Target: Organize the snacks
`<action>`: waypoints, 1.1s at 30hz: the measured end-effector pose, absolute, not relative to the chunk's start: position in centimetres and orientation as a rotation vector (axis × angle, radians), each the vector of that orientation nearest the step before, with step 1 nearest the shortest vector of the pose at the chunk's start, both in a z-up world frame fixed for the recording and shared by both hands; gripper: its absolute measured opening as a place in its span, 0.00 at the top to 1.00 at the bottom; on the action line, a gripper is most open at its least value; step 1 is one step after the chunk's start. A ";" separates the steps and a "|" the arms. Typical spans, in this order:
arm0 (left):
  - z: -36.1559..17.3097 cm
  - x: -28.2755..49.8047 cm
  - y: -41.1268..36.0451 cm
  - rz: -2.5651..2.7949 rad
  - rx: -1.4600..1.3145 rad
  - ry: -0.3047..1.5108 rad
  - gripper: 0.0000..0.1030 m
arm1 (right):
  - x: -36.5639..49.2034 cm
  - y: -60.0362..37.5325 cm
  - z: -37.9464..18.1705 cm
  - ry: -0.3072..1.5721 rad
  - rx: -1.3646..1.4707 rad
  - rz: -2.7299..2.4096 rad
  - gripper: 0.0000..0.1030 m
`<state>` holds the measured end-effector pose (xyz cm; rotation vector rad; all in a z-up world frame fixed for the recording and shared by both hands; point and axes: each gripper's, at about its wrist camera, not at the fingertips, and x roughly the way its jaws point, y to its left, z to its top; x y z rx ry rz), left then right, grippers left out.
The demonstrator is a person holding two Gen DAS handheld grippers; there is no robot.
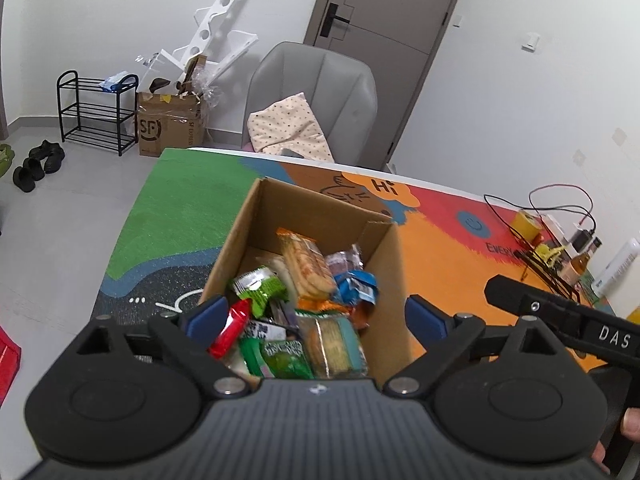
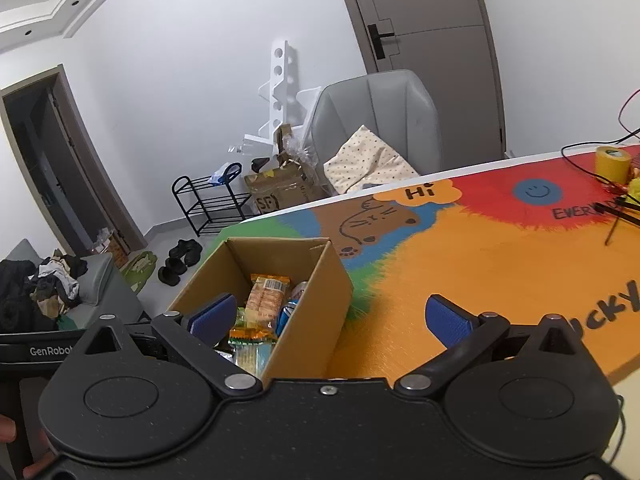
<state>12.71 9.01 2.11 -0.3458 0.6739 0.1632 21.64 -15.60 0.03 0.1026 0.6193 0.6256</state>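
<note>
A brown cardboard box (image 1: 240, 236) sits open on a colourful table mat (image 1: 448, 240). The box is full of snacks (image 1: 304, 300). A long packet of orange crackers (image 1: 306, 266) leans up in the middle of the box. A green packet (image 1: 262, 286) lies to the left of it, and a red wrapper (image 1: 232, 328) lies by the near left wall of the box. A blue packet (image 1: 358, 286) is by the right wall of the box. A round cracker pack (image 1: 334, 344) lies at the near side of the box.

The left gripper (image 1: 316, 318) hangs over the near edge of the box. Its blue pads are wide apart and hold nothing (the snacks lie under them, not between them).

The right gripper (image 2: 332, 322) is at the right side of the box. Its jaws are wide too, with nothing held. Its left pad is over the box and its right pad is over the mat.

A grey chair (image 1: 320, 92) stands behind the table, past the far side of the box. A yellow tape roll (image 2: 612, 164) sits on the mat, far to the right of the box.
</note>
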 end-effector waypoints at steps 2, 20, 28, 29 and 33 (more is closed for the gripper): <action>2.4 12.2 8.5 0.158 -0.335 0.671 0.08 | 21.2 -16.2 0.1 0.618 0.107 0.620 0.00; 3.5 7.4 6.4 0.118 -0.301 0.651 0.00 | 16.5 -19.7 0.4 0.624 0.116 0.600 0.00; 3.6 4.6 6.1 0.099 -0.264 0.647 0.00 | 13.1 -21.1 0.6 0.610 0.118 0.605 0.00; 3.5 4.3 5.9 0.091 -0.256 0.642 0.00 | 12.7 -21.3 0.7 0.609 0.119 0.604 0.00; 3.2 2.8 5.4 0.085 -0.235 0.626 0.00 | 11.1 -22.0 1.2 0.596 0.099 0.580 0.00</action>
